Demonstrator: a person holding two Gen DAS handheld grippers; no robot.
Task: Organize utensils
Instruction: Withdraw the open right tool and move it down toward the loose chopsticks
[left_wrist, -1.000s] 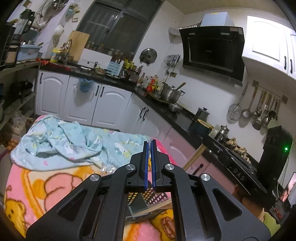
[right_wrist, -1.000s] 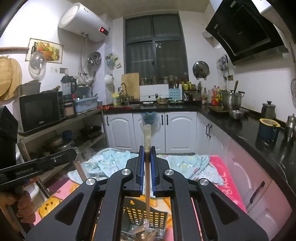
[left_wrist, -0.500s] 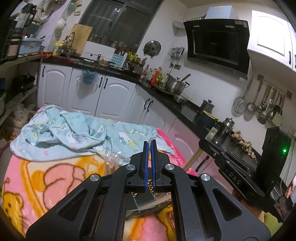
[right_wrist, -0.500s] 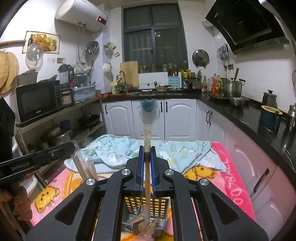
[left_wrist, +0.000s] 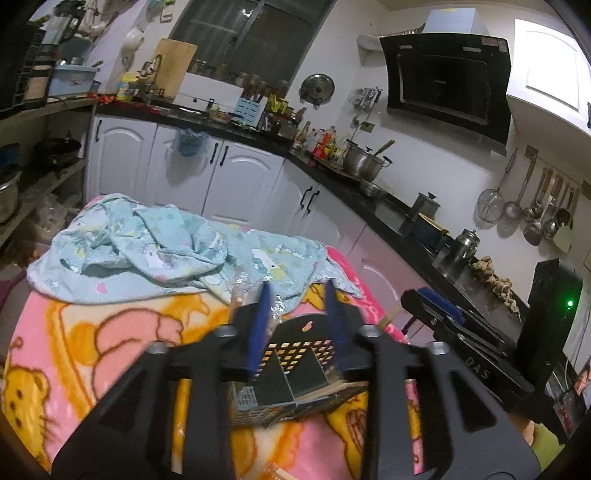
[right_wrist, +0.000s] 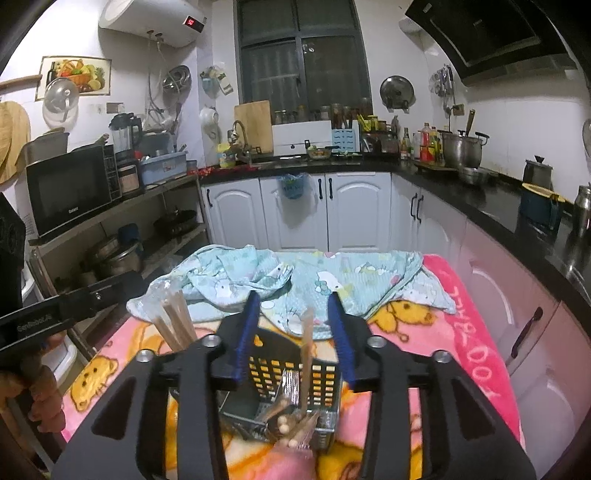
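A black perforated utensil basket (right_wrist: 291, 373) stands on the pink cartoon blanket (right_wrist: 461, 332), with wooden chopsticks (right_wrist: 306, 354) standing and leaning inside it. My right gripper (right_wrist: 295, 332) is open just above the basket, the chopstick loose between its jaws. A clear bag of chopsticks (right_wrist: 173, 317) stands to the left. In the left wrist view the same basket (left_wrist: 299, 373) sits below my open, empty left gripper (left_wrist: 299, 321); the right gripper's body (left_wrist: 461, 343) shows at the right.
A crumpled light-blue cloth (left_wrist: 155, 251) lies on the far half of the blanket (left_wrist: 92, 350). White cabinets (right_wrist: 295, 214) and a black countertop (right_wrist: 498, 206) with pots run behind and to the right. A shelf with a microwave (right_wrist: 70, 188) stands left.
Both grippers have opened. The right one let go of the chopstick, which now stands in the basket. Both have moved lower and closer to the basket.
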